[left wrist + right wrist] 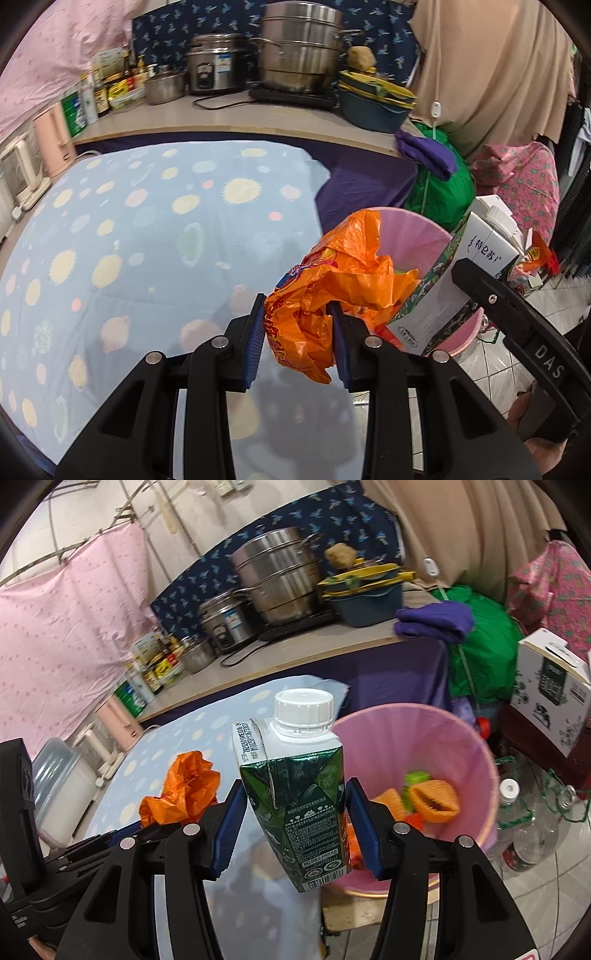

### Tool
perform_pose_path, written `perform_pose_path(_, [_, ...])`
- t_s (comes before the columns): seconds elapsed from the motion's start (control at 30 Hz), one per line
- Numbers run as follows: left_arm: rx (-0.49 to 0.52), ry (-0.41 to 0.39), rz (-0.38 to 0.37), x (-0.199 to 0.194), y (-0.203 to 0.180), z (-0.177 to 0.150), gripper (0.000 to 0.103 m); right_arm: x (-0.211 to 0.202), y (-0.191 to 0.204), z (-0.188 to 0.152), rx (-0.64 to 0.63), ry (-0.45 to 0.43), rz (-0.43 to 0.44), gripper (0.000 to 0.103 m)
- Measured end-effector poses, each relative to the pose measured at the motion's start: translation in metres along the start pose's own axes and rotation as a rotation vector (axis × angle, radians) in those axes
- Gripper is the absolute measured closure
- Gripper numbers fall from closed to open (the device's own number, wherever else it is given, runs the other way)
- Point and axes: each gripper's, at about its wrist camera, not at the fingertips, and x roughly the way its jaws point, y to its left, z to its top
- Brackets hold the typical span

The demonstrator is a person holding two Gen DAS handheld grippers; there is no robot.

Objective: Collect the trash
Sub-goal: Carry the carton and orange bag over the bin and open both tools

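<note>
Orange bag (325, 295) clenched in left jaws, green carton (295, 794) in right, beside pink bin (476, 746).

Even, fairly bright indoor light fills both fisheye views, with soft shadow pooling at six o'clock under the gripper arms, a dark vignette curving the corners, mild motion blur throughout, and faint glare on the steel pots (301, 48) at twelve o'clock.

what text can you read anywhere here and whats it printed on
"DAS": on the right gripper's black body, seen in the left wrist view.
"BIO GOLD AWARD": low on the green milk carton.
Chinese characters on the carton's white side: visible, not transcribed here.
Carton date code, barcode digits, orange plastic bag print, countertop bottle labels: too small or blurred.
</note>
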Motion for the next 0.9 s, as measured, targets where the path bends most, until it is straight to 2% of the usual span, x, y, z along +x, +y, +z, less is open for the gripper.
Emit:
perform_pose_path(0.37, [0.085,0.014,-0.037,0.042,-0.057,0.02,0.072,0.009,-0.054,0.019,0.063,-0.029,-0.088,0.05])
perform_pose_path(0.6, [0.09,0.036,-0.034,0.066,-0.067,0.027,0.071,0.027,-0.062,0.022,0.062,-0.007,-0.114,0.049])
perform_pose_path(0.7, [0.088,0.05,-0.032,0.073,-0.068,0.029,0.061,0.032,-0.062,0.023,0.061,-0.004,-0.123,0.046])
perform_pose_path(0.77, [0.092,0.047,-0.023,0.074,-0.068,0.028,0.057,0.031,-0.061,0.023,0.064,-0.012,-0.125,0.039])
perform_pose_path(0.9, [0.079,0.05,-0.007,0.073,-0.065,0.027,0.05,0.03,-0.057,0.025,0.055,-0.009,-0.125,0.039])
